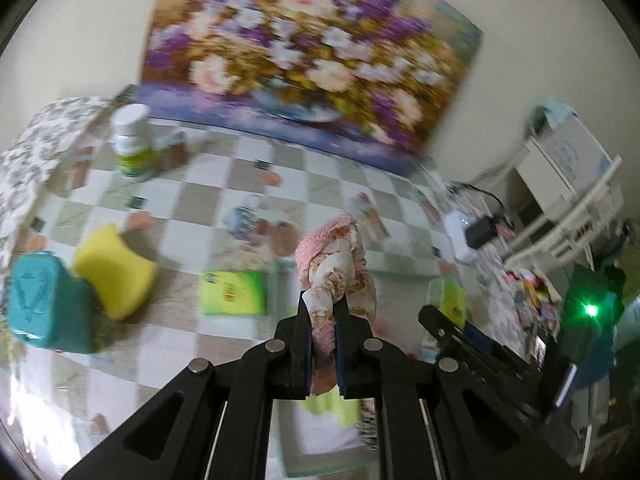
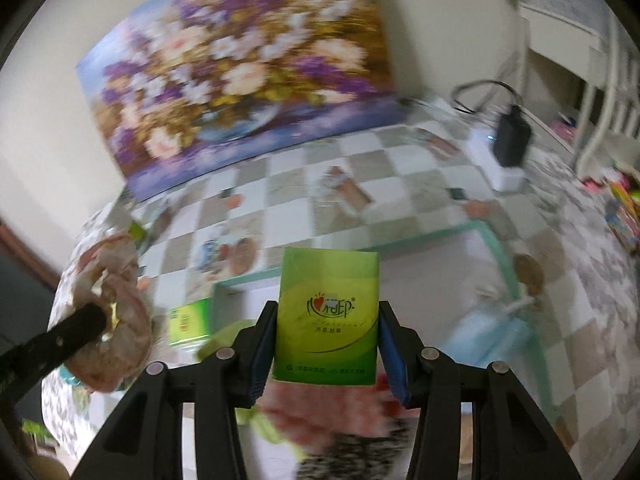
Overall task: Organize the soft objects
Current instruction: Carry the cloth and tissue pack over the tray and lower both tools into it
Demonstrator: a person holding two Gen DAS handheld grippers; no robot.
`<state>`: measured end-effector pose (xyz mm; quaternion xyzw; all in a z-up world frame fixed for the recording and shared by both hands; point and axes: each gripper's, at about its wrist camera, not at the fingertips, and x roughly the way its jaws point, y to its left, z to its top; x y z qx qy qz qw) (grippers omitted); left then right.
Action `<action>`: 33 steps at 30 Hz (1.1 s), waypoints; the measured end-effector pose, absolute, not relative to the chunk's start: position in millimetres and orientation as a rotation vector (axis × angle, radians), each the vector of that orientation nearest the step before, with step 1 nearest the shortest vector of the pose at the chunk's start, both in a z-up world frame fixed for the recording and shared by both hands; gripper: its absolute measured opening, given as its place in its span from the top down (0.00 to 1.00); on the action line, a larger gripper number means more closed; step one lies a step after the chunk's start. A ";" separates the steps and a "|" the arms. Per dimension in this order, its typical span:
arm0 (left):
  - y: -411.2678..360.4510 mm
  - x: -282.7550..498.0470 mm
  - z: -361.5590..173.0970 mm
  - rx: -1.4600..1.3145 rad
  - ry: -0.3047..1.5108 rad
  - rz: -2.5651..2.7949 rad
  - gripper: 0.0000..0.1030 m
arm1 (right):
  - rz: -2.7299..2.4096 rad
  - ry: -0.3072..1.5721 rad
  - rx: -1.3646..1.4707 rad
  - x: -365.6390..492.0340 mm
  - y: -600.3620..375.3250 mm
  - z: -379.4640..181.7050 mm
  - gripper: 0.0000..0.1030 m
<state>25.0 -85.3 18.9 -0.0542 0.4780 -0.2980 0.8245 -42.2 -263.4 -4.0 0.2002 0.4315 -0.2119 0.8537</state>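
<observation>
My left gripper (image 1: pixel 322 300) is shut on a pink floral cloth (image 1: pixel 332 264), which is bunched up and lifted above the checkered table. In the right wrist view that cloth (image 2: pixel 120 312) hangs at the left edge. My right gripper (image 2: pixel 328 308) is shut on a green tissue pack (image 2: pixel 328 316), held upright between its blue pads over a white tray with a teal rim (image 2: pixel 492 248). A second green tissue pack (image 1: pixel 234 292) lies flat on the table. A yellow sponge (image 1: pixel 114 272) leans on a teal box (image 1: pixel 44 308) at the left.
A white bottle (image 1: pixel 132 144) stands at the back left before a flower painting (image 1: pixel 312 52) propped on the wall. A white power strip with a black adapter (image 2: pixel 508 140) sits at the back right. Pink and light blue soft items (image 2: pixel 488 336) lie in the tray.
</observation>
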 end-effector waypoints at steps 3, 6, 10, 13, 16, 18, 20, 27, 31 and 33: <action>-105.6 15.6 16.9 -0.073 1.007 -0.674 0.91 | -0.491 0.906 0.450 -55.0 -282.3 -7.7 0.51; -120.5 9.6 12.3 -0.048 1.008 -0.706 0.91 | -0.526 0.908 0.472 -65.4 -297.3 -11.5 0.51; -128.0 10.5 7.2 -0.065 1.015 -0.718 0.91 | -0.558 0.915 0.501 -74.2 -311.9 -18.2 0.51; -129.2 14.6 3.6 -0.091 1.018 -0.723 0.91 | -0.571 0.925 0.519 -78.2 -319.1 -23.8 0.51; -129.8 21.1 -2.0 -0.106 1.024 -0.712 0.91 | -0.572 0.934 0.522 -77.2 -321.2 -29.0 0.51; -128.2 27.2 -7.7 -0.121 1.040 -0.697 0.91 | -0.570 0.939 0.518 -75.4 -320.4 -32.1 0.51; -126.9 32.3 -12.3 -0.140 1.050 -0.689 0.91 | -0.571 0.949 0.511 -72.0 -319.5 -35.5 0.51; -133.2 45.2 -32.4 -0.132 1.079 -0.658 0.91 | -0.574 0.979 0.480 -59.5 -318.9 -47.4 0.51; -138.2 51.3 -48.7 -0.120 1.121 -0.644 0.91 | -0.579 0.995 0.472 -53.9 -320.5 -54.5 0.51; -141.2 54.4 -58.2 -0.114 1.152 -0.639 0.91 | -0.583 1.003 0.462 -50.5 -321.0 -57.9 0.51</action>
